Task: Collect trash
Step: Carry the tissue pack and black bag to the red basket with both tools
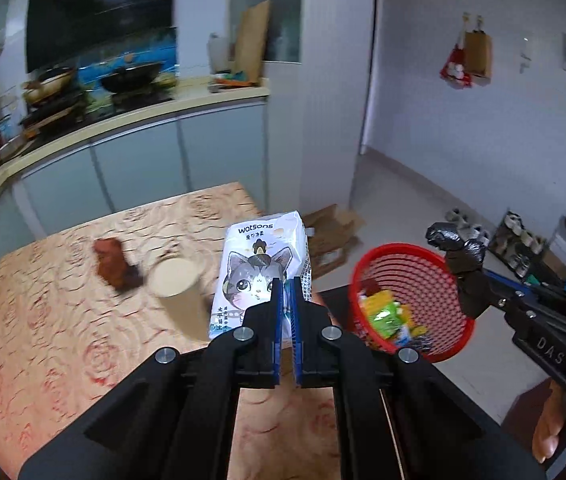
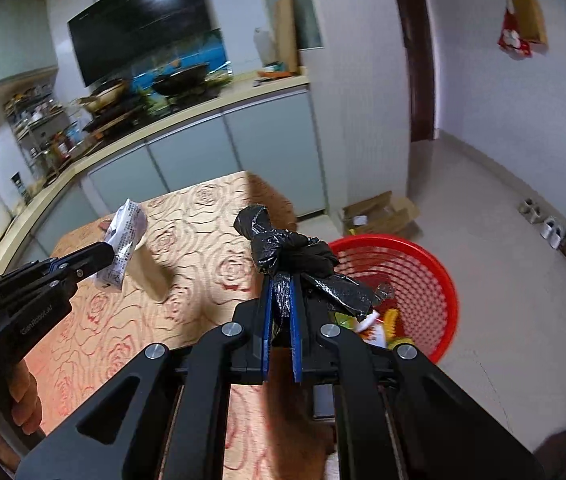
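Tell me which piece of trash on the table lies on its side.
The paper cup, tipped over with its open mouth facing the camera. The brown scrap beside it is just a crumpled lump; the other two pieces are held by the hand-held grippers.

You've got 2 grippers: left gripper [image 1: 286, 280], right gripper [image 2: 281, 280]. 1 white tissue pack [image 1: 261, 264], 1 knotted black bag [image 2: 291, 256], 1 red basket [image 1: 435, 280] w/ several wrappers inside, can't count them. On the 1 table [image 1: 63, 320]: 1 paper cup [image 1: 179, 288], 1 brown lump [image 1: 117, 266]. 2 pans on the stove, 1 flat cardboard box [image 2: 379, 212] on the floor.
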Demonstrator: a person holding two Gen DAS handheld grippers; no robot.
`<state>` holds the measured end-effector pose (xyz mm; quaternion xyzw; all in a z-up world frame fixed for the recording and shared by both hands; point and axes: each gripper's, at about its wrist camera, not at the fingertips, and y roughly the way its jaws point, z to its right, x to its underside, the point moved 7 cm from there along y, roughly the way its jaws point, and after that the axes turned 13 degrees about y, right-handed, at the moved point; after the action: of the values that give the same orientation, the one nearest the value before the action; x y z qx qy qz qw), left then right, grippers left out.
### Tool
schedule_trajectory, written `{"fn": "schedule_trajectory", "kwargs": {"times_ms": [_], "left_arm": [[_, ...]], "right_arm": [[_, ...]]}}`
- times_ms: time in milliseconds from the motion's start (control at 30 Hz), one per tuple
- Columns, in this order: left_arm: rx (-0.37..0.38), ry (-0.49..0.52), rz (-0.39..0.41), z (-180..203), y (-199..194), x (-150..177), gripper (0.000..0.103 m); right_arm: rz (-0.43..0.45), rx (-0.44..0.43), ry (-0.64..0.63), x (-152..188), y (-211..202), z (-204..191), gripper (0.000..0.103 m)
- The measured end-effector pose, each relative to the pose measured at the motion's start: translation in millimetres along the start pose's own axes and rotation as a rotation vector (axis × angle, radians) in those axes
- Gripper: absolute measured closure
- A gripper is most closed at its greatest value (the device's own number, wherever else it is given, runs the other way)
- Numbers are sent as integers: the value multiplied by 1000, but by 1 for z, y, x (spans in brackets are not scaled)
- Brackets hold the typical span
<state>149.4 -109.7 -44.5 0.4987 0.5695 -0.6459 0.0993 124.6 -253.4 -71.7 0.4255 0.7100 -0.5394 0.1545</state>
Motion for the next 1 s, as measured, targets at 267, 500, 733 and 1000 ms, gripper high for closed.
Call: {"fn": "schedule_trajectory", "kwargs": {"times_ms": [267, 500, 733, 1000], "left_arm": [[110, 37, -30, 41, 37, -15, 99], [165, 54, -80, 67, 76, -17, 99], [240, 63, -156, 90, 126, -13, 99], [262, 88, -199, 106, 158, -4, 99]], "right_arm": [[4, 62, 63, -5, 4, 42, 95], [-17, 109, 98, -6, 18, 69, 95], [-66, 146, 130, 0, 43, 88, 95], [-117, 165, 146, 6, 72, 100, 95]]}}
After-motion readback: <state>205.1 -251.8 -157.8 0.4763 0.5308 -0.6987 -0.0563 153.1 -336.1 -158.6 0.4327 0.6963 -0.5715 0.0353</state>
